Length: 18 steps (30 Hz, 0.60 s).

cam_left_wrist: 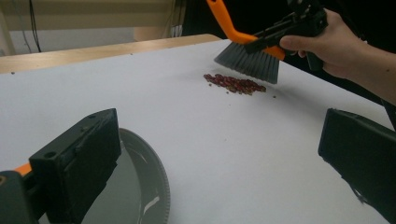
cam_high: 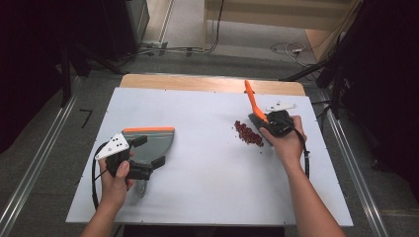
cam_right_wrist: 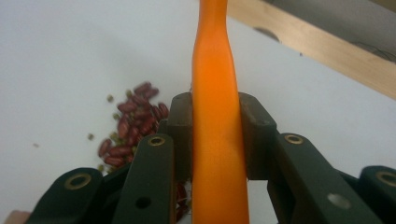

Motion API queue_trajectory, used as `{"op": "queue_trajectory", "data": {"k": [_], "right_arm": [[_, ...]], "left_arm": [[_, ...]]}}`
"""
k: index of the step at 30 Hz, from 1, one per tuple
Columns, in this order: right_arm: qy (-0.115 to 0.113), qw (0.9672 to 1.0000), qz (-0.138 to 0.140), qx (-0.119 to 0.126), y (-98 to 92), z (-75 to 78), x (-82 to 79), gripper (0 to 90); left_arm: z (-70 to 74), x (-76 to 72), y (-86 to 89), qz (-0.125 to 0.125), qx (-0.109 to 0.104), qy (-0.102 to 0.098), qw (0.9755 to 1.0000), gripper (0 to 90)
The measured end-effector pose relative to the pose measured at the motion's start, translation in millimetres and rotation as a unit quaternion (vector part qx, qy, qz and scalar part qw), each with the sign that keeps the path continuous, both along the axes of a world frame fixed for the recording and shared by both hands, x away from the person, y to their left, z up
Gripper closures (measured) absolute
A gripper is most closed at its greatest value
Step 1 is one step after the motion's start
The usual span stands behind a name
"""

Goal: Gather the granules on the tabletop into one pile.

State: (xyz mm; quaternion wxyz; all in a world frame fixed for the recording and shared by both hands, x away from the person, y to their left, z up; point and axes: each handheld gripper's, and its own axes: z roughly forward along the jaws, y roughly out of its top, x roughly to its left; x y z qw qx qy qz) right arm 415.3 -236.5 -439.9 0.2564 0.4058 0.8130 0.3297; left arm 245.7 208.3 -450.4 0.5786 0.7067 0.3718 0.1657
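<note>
A small heap of red beans (cam_high: 248, 133) (cam_left_wrist: 233, 84) (cam_right_wrist: 133, 126) lies on the white table top (cam_high: 207, 173), right of centre. My right gripper (cam_high: 267, 121) (cam_right_wrist: 217, 121) is shut on the orange handle of a hand brush (cam_high: 253, 101) (cam_right_wrist: 217, 154). The grey bristles (cam_left_wrist: 250, 63) stand just beyond the beans, on the side away from the dustpan. At the near left a grey dustpan (cam_high: 154, 143) (cam_left_wrist: 149, 186) with an orange edge rests flat on the table. My left gripper (cam_high: 148, 152) (cam_left_wrist: 219, 154) hovers over it, jaws wide open, with bare table between them.
A wooden strip (cam_high: 197, 81) runs along the table's far edge. A black cable (cam_high: 94, 182) trails from the left gripper and another (cam_high: 307, 163) from the right one. A wide stretch of white table separates the dustpan from the beans.
</note>
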Motion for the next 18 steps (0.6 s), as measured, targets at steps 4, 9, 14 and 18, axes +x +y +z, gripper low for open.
{"op": "queue_trajectory", "data": {"k": [4, 9, 14, 18], "right_arm": [[0.004, 0.9969, 0.07, 0.036, -9.7, 14.4, -11.6, 68.5], [0.043, 0.9801, 0.194, 0.005, -4.4, 10.7, -31.3, 68.6], [0.077, 0.9697, 0.232, 0.011, -2.5, -7.6, -30.6, 68.6], [0.075, 0.9655, 0.248, 0.023, -2.9, -14.0, -22.7, 68.6]], "left_arm": [[0.3, -0.6, 1.2, 0.001, -0.001, 0.0, 1.0, 0.0], [0.1, -0.3, -1.0, 0.001, 0.0, 0.001, 1.0, 0.0], [1.0, -1.8, -3.5, -0.001, 0.005, 0.001, 1.0, 0.0], [0.4, -1.4, -2.4, 0.0, 0.004, 0.001, 1.0, 0.0]]}}
